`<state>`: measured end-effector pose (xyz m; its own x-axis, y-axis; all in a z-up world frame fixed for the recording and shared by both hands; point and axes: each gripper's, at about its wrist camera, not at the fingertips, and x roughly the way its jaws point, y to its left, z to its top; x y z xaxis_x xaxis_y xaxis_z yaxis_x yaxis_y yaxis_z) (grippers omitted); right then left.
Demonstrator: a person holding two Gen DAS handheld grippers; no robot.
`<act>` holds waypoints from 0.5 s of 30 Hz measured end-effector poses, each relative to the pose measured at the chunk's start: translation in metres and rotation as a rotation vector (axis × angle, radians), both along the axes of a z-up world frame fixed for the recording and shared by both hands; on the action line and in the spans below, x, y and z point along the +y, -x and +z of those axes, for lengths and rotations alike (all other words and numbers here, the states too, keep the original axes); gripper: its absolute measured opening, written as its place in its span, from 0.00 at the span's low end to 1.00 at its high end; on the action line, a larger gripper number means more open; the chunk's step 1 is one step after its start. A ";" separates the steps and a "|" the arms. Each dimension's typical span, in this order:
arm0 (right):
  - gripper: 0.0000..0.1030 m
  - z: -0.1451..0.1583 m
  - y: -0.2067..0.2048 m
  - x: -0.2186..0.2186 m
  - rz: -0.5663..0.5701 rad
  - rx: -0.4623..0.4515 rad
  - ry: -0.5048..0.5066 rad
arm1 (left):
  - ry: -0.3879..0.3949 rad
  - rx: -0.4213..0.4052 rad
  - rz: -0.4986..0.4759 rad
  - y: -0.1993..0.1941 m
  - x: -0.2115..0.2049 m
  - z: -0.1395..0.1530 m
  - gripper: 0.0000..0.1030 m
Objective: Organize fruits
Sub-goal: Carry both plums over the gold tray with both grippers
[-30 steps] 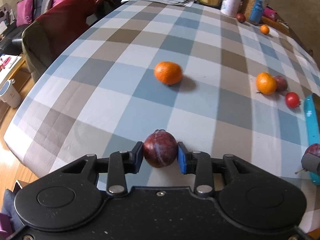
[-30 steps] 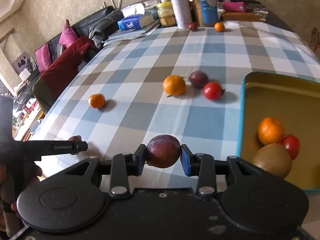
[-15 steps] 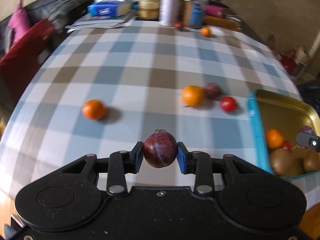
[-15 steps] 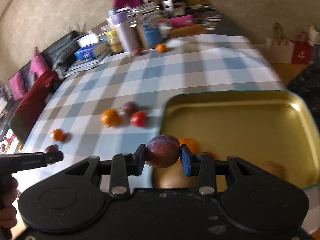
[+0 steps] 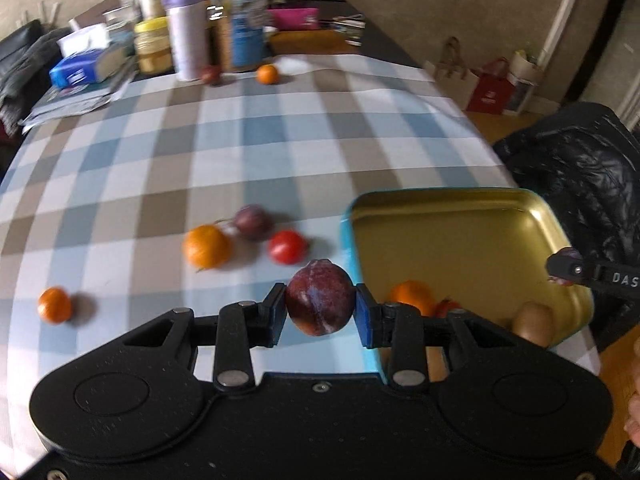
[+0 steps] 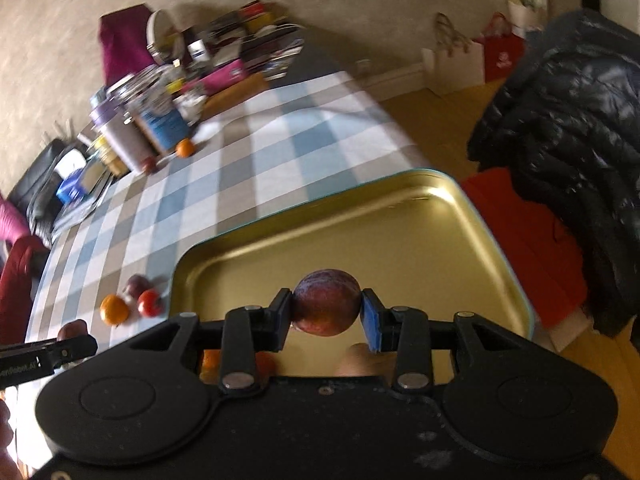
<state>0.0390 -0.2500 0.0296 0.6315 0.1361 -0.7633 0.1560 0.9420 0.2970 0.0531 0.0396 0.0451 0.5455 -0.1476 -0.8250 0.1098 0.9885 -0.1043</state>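
Each gripper, left (image 5: 321, 311) and right (image 6: 327, 314), is clamped on a plum (image 5: 320, 297) near the tray (image 5: 472, 204), which holds some fruit, while an orange (image 5: 206, 246), tomato (image 5: 286, 246) and others wait on the table (image 5: 240, 152).

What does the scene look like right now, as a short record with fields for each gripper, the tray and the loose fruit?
left gripper: shut on a plum, beside the tray's left rim
right gripper: shut on a second plum, over the tray
tray: gold inside, blue rim; holds an orange, a tomato, a kiwi
loose fruit: large orange, dark plum, red tomato, small orange
far end: one plum, one orange by the jars
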 end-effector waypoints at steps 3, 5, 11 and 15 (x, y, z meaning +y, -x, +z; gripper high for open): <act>0.38 -0.002 -0.001 -0.013 -0.032 -0.006 -0.023 | -0.013 0.003 -0.026 -0.011 -0.022 0.001 0.43; 0.38 -0.002 -0.001 -0.019 -0.043 -0.009 -0.034 | -0.018 0.012 -0.042 -0.017 -0.034 -0.001 0.43; 0.38 -0.006 -0.001 -0.032 -0.038 -0.007 -0.035 | -0.022 0.044 -0.077 -0.035 -0.068 -0.010 0.43; 0.38 -0.008 0.001 -0.038 -0.052 -0.019 -0.016 | -0.021 0.070 -0.097 -0.045 -0.085 -0.019 0.43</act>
